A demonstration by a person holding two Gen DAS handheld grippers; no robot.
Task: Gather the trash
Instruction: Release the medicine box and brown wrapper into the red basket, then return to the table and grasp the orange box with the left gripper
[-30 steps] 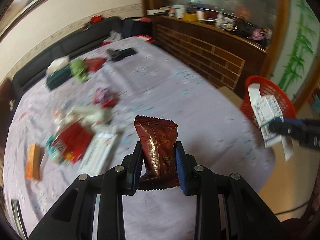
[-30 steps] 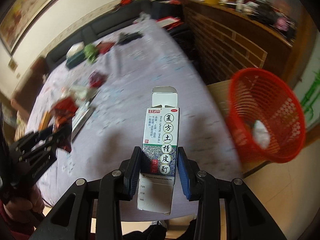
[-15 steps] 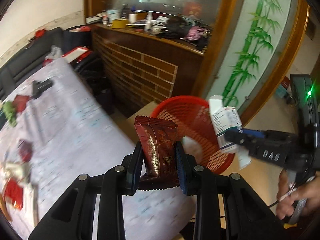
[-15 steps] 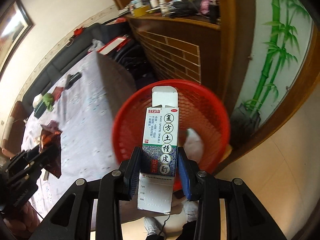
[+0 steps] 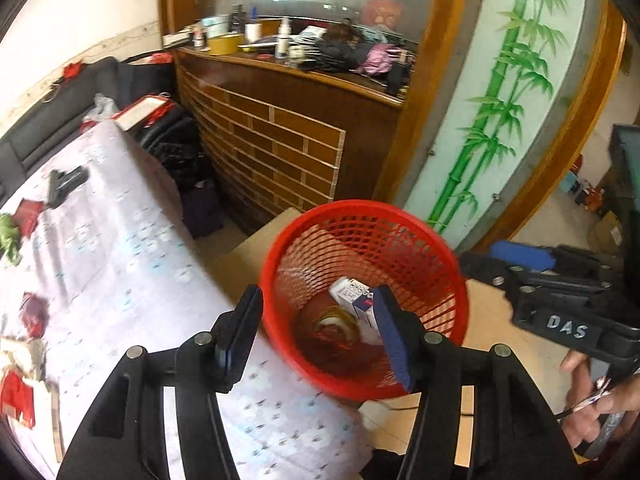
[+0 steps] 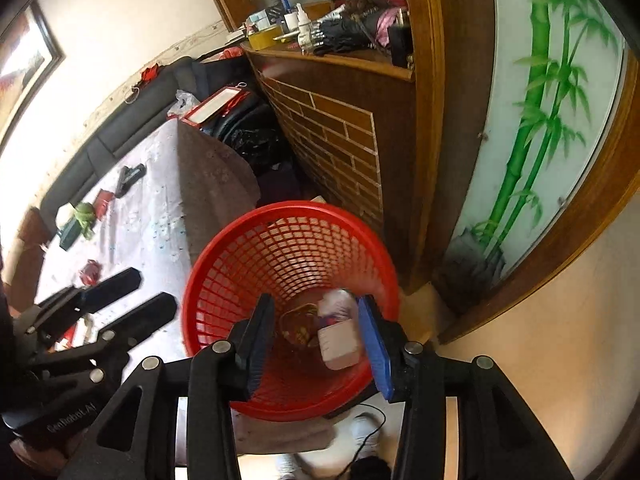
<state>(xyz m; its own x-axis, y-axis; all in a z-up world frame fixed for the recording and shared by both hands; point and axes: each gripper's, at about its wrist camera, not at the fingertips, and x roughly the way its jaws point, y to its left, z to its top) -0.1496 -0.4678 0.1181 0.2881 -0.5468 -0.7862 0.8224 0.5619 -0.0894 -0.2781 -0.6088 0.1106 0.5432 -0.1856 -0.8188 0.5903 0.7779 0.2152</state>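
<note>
A red mesh waste basket (image 5: 432, 240) (image 6: 224, 264) stands on a cardboard box beside the table. My left gripper (image 5: 316, 332) is open and empty above its left rim. My right gripper (image 6: 316, 344) is open and empty over the basket. Inside lie the white medicine box (image 5: 352, 296) (image 6: 338, 340) and the dark red snack wrapper (image 5: 332, 328) (image 6: 298, 326). The right gripper also shows in the left wrist view (image 5: 516, 260), the left gripper in the right wrist view (image 6: 132, 292).
The table with a pale floral cloth (image 5: 120, 264) (image 6: 156, 208) still carries scattered trash: red wrappers (image 5: 34, 308), a green item (image 6: 84, 214), a black object (image 5: 66, 180). A brick-pattern wooden counter (image 5: 280, 148) and a bamboo-painted panel (image 5: 492, 112) stand behind the basket.
Both grippers have opened over the basket. The snack wrapper left my left gripper and the medicine box left my right gripper; both now lie in the basket.
</note>
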